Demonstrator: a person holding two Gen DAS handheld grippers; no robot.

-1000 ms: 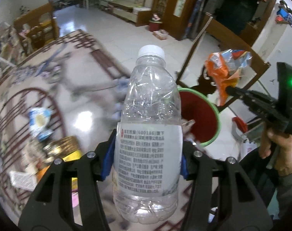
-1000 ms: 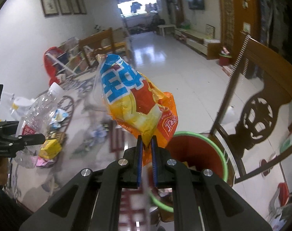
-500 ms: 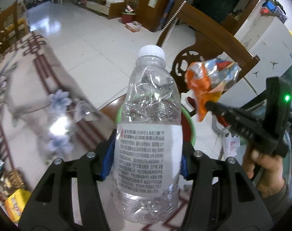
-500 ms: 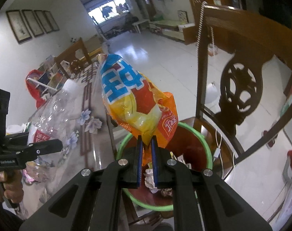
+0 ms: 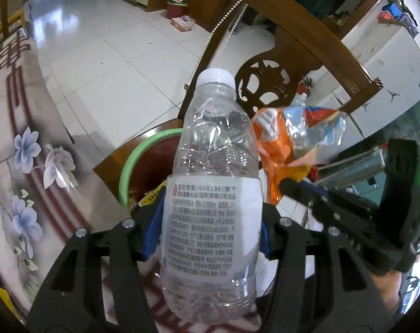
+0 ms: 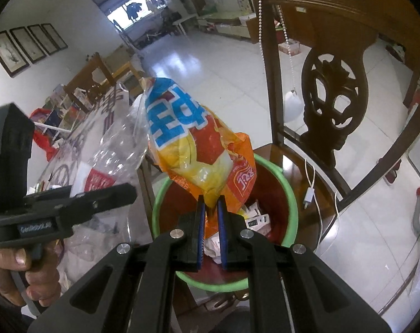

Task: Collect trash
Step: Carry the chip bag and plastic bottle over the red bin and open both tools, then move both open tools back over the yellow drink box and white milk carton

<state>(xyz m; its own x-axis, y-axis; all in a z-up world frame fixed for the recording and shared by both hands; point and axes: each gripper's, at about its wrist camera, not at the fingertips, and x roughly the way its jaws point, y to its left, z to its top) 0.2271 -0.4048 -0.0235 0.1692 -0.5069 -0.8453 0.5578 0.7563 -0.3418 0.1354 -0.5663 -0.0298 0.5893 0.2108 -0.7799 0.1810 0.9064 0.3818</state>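
My left gripper (image 5: 210, 222) is shut on a clear plastic bottle (image 5: 214, 166) with a white cap and white label, held upright beside the bin. My right gripper (image 6: 210, 208) is shut on an orange, yellow and blue snack bag (image 6: 193, 144), held over the bin. The bin is a red bucket with a green rim (image 6: 290, 191) standing on a wooden chair seat; paper trash lies inside. In the left wrist view the bucket rim (image 5: 132, 161) shows behind the bottle, and the snack bag (image 5: 287, 144) and the right gripper (image 5: 287, 184) are at right.
A carved wooden chair back (image 6: 334, 88) rises behind the bucket. A table with a flowered cloth (image 5: 24, 149) lies to the left. A white charger cable (image 6: 311, 191) lies on the chair seat. Tiled floor (image 5: 99, 50) stretches beyond.
Both grippers have moved away from the table toward the bucket. The snack bag now hangs over the bucket's opening and the bottle is close beside its rim.
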